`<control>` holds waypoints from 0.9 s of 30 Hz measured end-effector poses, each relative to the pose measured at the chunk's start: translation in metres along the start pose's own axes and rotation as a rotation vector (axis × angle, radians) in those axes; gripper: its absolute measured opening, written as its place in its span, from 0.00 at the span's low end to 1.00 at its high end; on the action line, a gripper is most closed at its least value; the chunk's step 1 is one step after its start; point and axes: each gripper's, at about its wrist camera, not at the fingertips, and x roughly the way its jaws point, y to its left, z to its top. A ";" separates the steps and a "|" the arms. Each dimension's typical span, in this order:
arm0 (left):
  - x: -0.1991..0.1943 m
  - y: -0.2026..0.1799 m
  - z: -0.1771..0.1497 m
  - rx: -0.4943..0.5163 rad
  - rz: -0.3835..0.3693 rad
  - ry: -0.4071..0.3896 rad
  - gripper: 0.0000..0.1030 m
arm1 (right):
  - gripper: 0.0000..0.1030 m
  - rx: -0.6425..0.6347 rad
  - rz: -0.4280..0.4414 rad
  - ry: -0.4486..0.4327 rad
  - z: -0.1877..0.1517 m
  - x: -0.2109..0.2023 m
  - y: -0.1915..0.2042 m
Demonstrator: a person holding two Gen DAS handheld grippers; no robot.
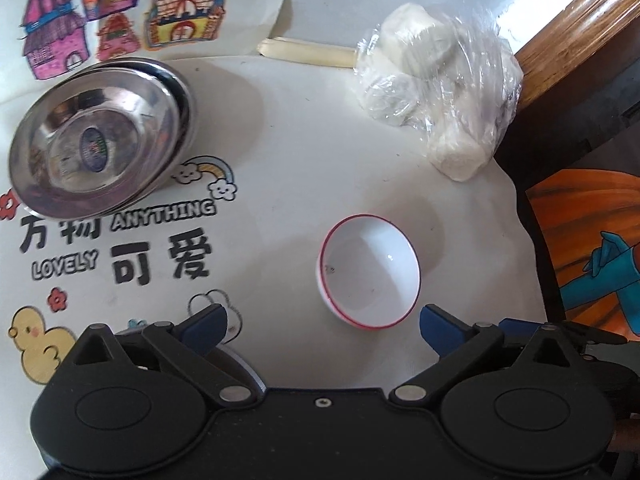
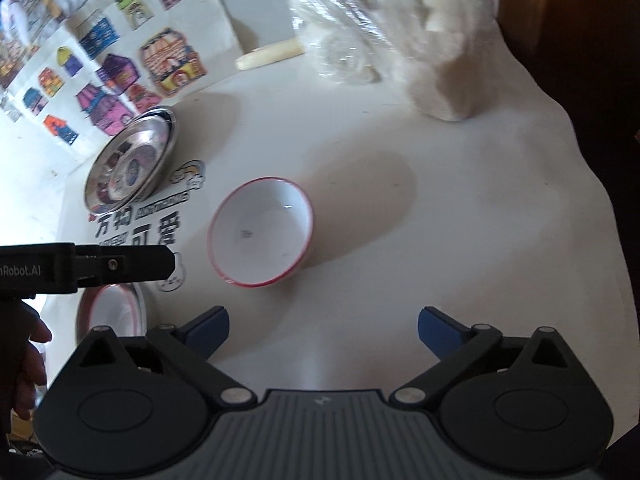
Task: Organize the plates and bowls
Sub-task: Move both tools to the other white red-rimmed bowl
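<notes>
A white bowl with a red rim [image 1: 368,272] stands upright on the white tablecloth, just ahead of my left gripper [image 1: 324,326], whose blue-tipped jaws are wide open and hold nothing. The same bowl [image 2: 260,232] lies ahead and a little left of my right gripper [image 2: 324,326], also open and holding nothing. A stack of steel plates [image 1: 100,136] sits at the far left by the wall [image 2: 132,160]. In the right wrist view another red-rimmed white dish [image 2: 114,312] lies under the left gripper's black finger [image 2: 132,266].
A clear bag of white buns [image 1: 436,92] [image 2: 400,36] lies at the back right, next to a cream stick [image 1: 308,52]. A wooden frame [image 1: 580,36] and the table's right edge [image 2: 600,208] bound the space. A person's hand [image 2: 24,360] shows at the left.
</notes>
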 end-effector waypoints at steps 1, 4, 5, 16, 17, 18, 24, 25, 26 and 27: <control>0.003 -0.002 0.002 0.002 0.004 0.002 0.99 | 1.00 0.003 -0.003 0.002 0.001 0.001 -0.003; 0.011 -0.007 0.007 0.005 0.022 0.005 0.99 | 1.00 0.010 -0.009 0.010 0.003 0.005 -0.013; 0.013 -0.008 0.008 0.002 0.028 0.007 0.99 | 1.00 0.012 -0.010 0.013 0.004 0.007 -0.016; 0.034 -0.004 0.016 -0.053 0.117 0.038 0.99 | 1.00 -0.023 -0.016 0.011 0.022 0.027 -0.021; 0.035 -0.003 0.016 -0.059 0.120 0.040 0.99 | 1.00 -0.030 -0.013 0.014 0.024 0.029 -0.021; 0.037 -0.002 0.016 -0.063 0.122 0.043 0.99 | 1.00 -0.034 -0.011 0.017 0.025 0.031 -0.020; 0.043 0.001 0.019 -0.079 0.141 0.050 0.99 | 1.00 -0.057 -0.010 0.031 0.031 0.042 -0.016; 0.043 0.002 0.019 -0.080 0.144 0.050 0.99 | 0.99 -0.061 -0.009 0.033 0.031 0.044 -0.015; 0.044 0.002 0.020 -0.082 0.147 0.050 0.99 | 0.99 -0.065 -0.008 0.033 0.031 0.045 -0.014; 0.045 0.003 0.020 -0.082 0.150 0.050 0.99 | 0.99 -0.070 -0.008 0.033 0.032 0.046 -0.013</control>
